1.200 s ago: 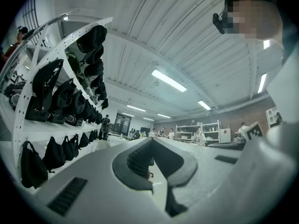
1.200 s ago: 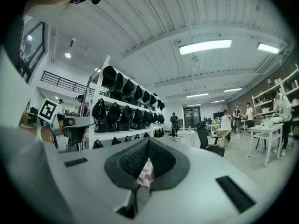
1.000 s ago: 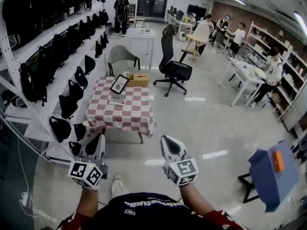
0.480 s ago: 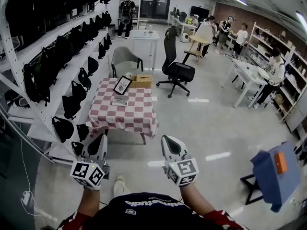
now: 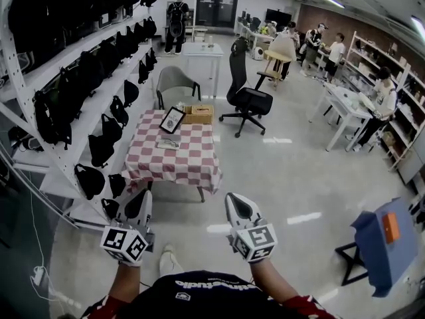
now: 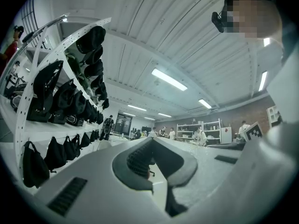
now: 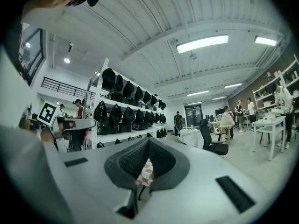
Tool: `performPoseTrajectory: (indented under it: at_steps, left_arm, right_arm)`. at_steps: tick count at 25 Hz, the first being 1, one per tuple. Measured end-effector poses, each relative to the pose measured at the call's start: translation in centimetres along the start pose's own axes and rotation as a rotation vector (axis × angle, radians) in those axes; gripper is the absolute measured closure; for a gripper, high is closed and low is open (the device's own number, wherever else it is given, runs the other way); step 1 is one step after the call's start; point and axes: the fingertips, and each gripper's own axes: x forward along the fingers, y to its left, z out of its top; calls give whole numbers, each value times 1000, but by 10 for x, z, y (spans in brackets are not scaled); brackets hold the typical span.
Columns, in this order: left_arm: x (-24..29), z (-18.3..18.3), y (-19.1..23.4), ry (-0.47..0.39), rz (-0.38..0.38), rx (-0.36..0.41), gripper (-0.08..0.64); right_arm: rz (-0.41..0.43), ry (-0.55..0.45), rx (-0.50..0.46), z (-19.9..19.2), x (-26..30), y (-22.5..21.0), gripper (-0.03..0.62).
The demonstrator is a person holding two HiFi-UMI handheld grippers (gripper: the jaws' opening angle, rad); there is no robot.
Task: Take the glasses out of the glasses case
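Note:
A small grey glasses case [image 5: 167, 143] lies on a low table with a red-and-white checked cloth [image 5: 179, 168], a few steps ahead of me on the floor. I cannot see the glasses themselves. My left gripper [image 5: 142, 200] and right gripper [image 5: 233, 201] are held side by side in front of my body, short of the table. Both point toward it and hold nothing. The jaws of the left gripper [image 6: 152, 141] meet at their tips. In the right gripper view the right gripper [image 7: 148, 141] is also shut, and a strip of the checked cloth [image 7: 145, 171] shows below its pads.
On the table stand a framed picture [image 5: 172, 119] and a wooden box [image 5: 198, 114]. White shelving with black bags [image 5: 80, 78] runs along the left. A grey chair [image 5: 174, 82], a black office chair [image 5: 247, 98] and a white table [image 5: 202, 50] stand beyond. A blue stand [image 5: 382, 241] is at the right, and people are at the far benches.
The head view has drifted a little, so the table sits slightly lower and to the right in the picture. Both grippers stay in place, shut and with nothing in them.

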Motion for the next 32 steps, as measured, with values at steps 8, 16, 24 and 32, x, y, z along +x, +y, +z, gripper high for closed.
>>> performPoseTrajectory:
  at_steps: [8,16,24,32]
  left_arm:
    - [-2,-3,14,6,2,-6,555]
    - [5,0,28,7,3,-16,555]
    - [19,-2,46,9,3,-33,555]
    - [42,0,65,11,-6,-51,555]
  right_arm:
    - [40,-29,-15,-9,13,12,589]
    - [28,9,-15,0,26,19,589]
    - [27,-12,-12,-6,51,10,589]
    - [22,17,-20,-3,80,8,589]
